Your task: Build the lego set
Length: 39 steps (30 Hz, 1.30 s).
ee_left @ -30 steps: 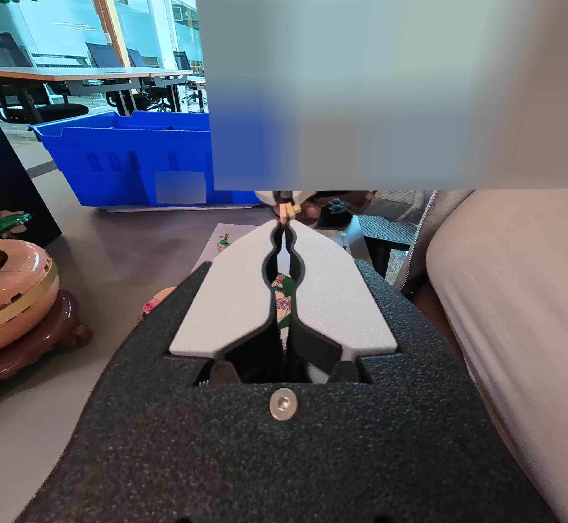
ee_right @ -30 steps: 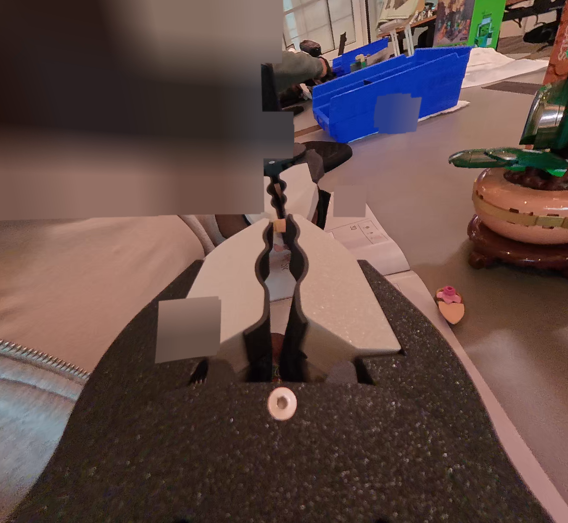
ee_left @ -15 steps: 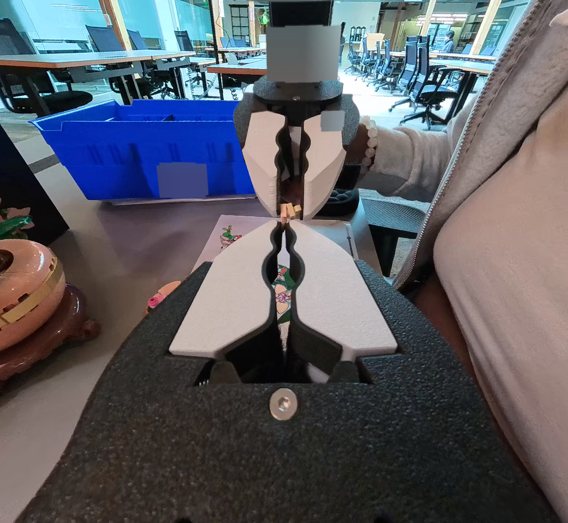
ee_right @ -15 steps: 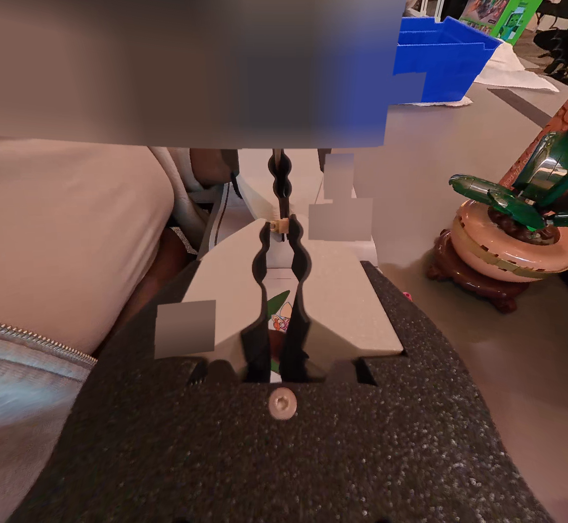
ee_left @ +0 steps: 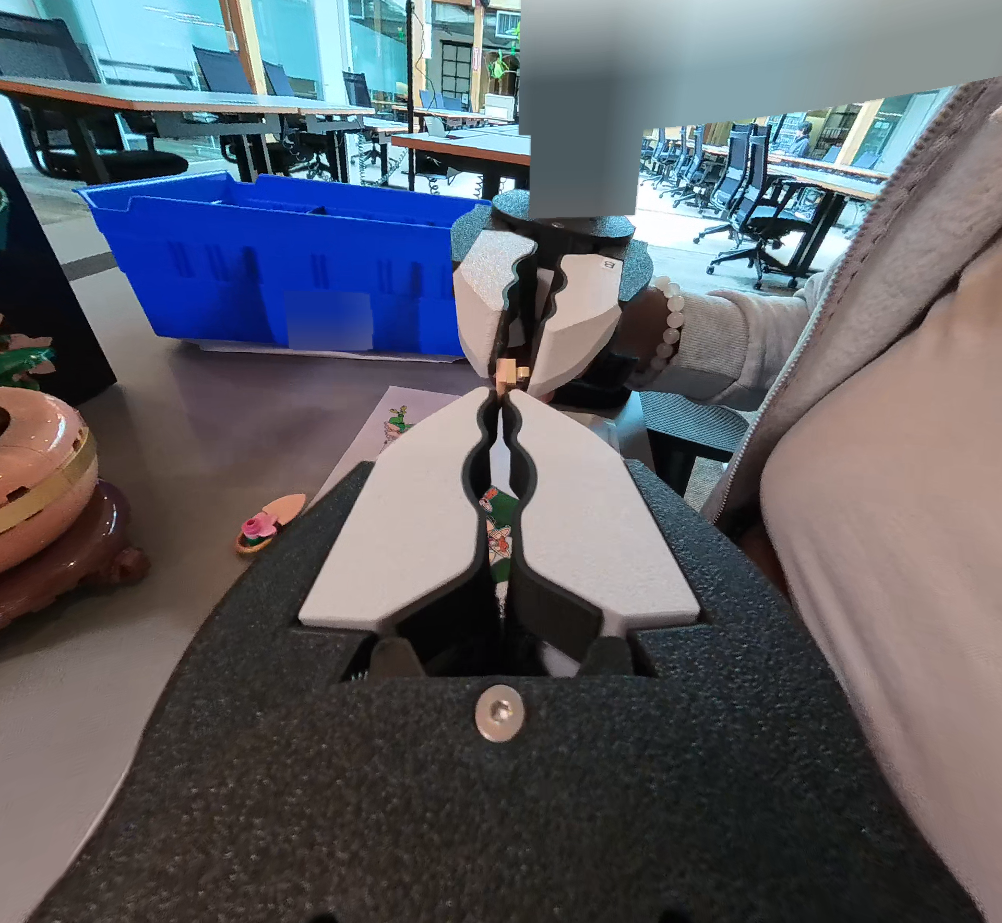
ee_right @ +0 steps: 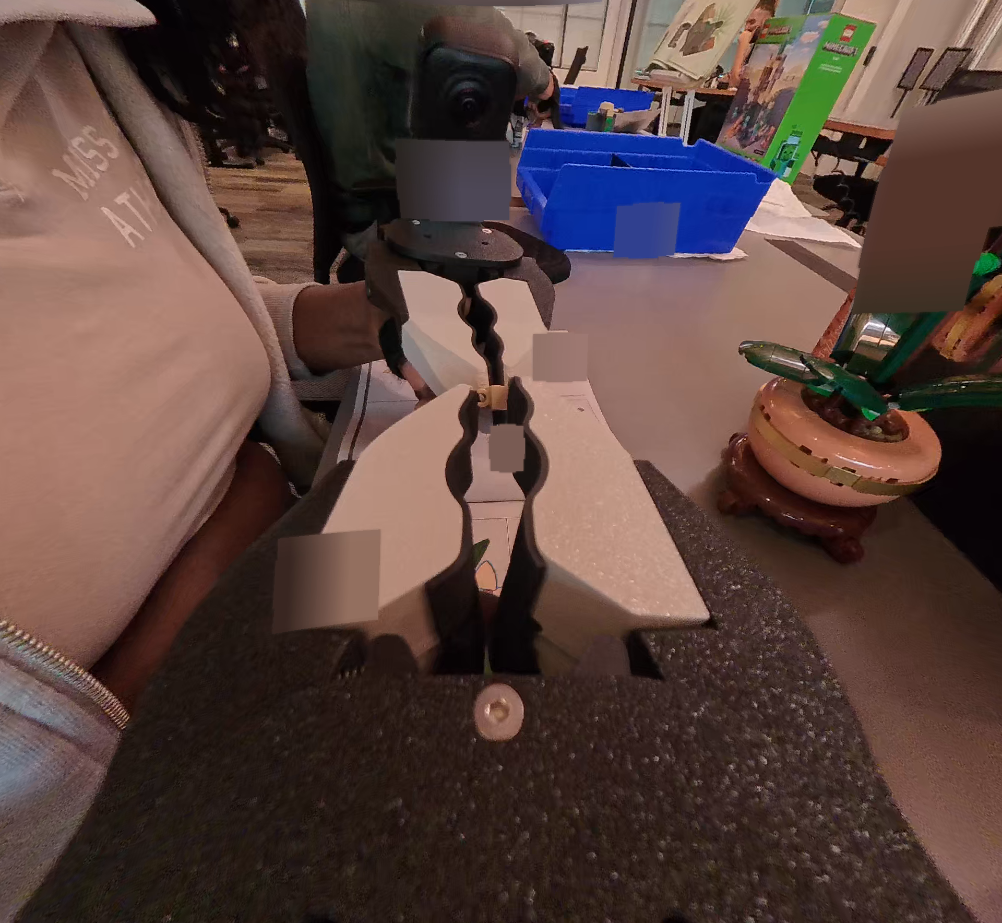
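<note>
My left gripper (ee_left: 501,397) and right gripper (ee_right: 492,391) meet tip to tip above the instruction booklet (ee_left: 404,417). Both are shut. A small tan lego piece (ee_left: 508,372) sits between the two pairs of tips; in the right wrist view it (ee_right: 492,396) is clamped in my right gripper's tips. The left gripper's tips pinch its near end, and how much they hold is hidden. The right gripper shows opposite in the left wrist view (ee_left: 512,373), the left gripper opposite in the right wrist view (ee_right: 496,376). The pink pot with a green lego plant (ee_right: 846,457) stands on the table.
A blue bin (ee_left: 271,268) stands at the back of the grey table. A loose pink petal piece with a small flower (ee_left: 268,520) lies beside the pot (ee_left: 38,479). A green lego box (ee_right: 791,89) stands far back. The person's torso (ee_left: 894,517) is close by. Only a small space, under 4 cm, lies between the two pairs of fingers. Left tips and right tips are each some 15 cm from the pot (ee_left: 38,479). My right wrist view (ee_right: 770,422) looks at it from another angle.
Both grippers stay shut and tip to tip on the tan piece. Both views have shifted, so each shows more of the opposite gripper. The table things have not moved.
</note>
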Each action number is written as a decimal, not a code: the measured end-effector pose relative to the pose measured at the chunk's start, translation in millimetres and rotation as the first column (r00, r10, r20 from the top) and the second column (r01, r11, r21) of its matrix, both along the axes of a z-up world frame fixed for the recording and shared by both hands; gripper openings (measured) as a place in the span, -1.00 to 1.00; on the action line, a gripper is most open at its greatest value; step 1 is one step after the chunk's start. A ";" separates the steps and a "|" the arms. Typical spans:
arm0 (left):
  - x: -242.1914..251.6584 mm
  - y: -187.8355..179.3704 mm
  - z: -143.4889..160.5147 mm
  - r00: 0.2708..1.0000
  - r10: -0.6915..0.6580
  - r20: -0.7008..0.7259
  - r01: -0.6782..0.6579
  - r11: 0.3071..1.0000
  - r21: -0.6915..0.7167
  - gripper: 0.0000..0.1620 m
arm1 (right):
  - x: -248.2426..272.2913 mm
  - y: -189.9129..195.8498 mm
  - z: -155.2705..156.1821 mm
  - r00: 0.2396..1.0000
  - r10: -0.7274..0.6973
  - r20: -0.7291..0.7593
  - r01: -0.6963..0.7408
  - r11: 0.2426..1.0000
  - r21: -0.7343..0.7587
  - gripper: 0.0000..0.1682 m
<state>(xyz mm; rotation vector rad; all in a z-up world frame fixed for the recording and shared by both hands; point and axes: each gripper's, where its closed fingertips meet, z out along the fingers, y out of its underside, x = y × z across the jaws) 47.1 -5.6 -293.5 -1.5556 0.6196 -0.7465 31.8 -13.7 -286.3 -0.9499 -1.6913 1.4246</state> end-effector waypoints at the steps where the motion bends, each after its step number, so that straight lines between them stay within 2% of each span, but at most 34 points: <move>1: -0.5 0.6 -1.2 1.000 0.005 -0.006 -0.005 1.000 0.000 -0.99 | -0.4 0.5 -1.2 1.000 -0.003 0.001 0.003 1.000 0.003 -0.87; 5: -2.1 0.6 -3.4 0.998 0.010 -0.069 -0.008 1.000 0.022 -0.99 | -0.9 -0.2 -1.2 1.000 0.005 0.005 -0.005 1.000 -0.030 -0.88; 10: 0.5 -2.4 3.5 0.997 -0.018 -0.077 0.023 0.998 0.063 -0.88 | 0.2 1.0 9.6 1.000 0.015 -0.006 -0.016 0.970 -0.242 -0.88; 14: -0.1 -1.3 6.8 0.998 -0.008 -0.065 0.012 0.997 0.073 -1.00 | 1.0 -1.5 10.2 0.999 0.044 0.025 -0.029 0.904 -0.426 -0.88; 19: 1.8 -3.8 5.5 1.000 -0.027 -0.006 0.027 0.999 0.025 -1.00 | 3.0 -3.5 8.7 0.999 0.039 0.025 -0.026 0.910 -0.413 -0.87; 21: 4.1 -6.5 6.2 0.999 -0.043 0.013 0.043 0.999 0.005 -1.00 | 5.9 -5.9 9.2 0.999 0.051 0.017 -0.041 0.932 -0.361 -0.84; 22: 4.0 -6.4 7.4 0.998 -0.041 0.039 0.042 0.999 -0.015 -1.00 | 8.5 -7.8 10.6 0.998 0.062 0.005 -0.058 0.948 -0.313 -0.68; 25: 2.7 -9.2 15.2 0.955 -0.095 0.282 0.141 0.979 -0.148 -1.00 | 13.2 -2.5 14.2 0.999 0.017 -0.032 -0.018 0.999 -0.044 -0.63; 27: 0.3 -11.8 20.0 0.887 -0.128 0.444 0.236 0.952 -0.197 -1.00 | 14.0 1.4 17.7 0.999 -0.002 -0.051 0.010 0.988 0.157 -0.67; 28: 0.5 -12.5 18.4 0.870 -0.132 0.476 0.264 0.939 -0.221 -1.00 | 14.1 0.4 19.3 0.999 0.013 -0.046 -0.002 0.975 0.222 -0.67; 35: 10.1 -14.6 15.2 0.864 -0.148 0.482 0.303 0.916 -0.263 -1.00 | 8.2 -10.9 13.0 0.992 0.128 0.017 -0.123 0.894 0.432 -0.80; 36: 9.4 -13.7 14.2 0.868 -0.141 0.476 0.295 0.918 -0.266 -1.00 | 7.4 -11.2 13.6 0.992 0.125 0.010 -0.117 0.892 0.437 -0.88; 39: 6.8 -14.4 15.1 0.861 -0.142 0.488 0.296 0.920 -0.255 -1.00 | 7.0 -7.2 14.6 0.996 0.090 0.008 -0.085 0.906 0.415 -0.93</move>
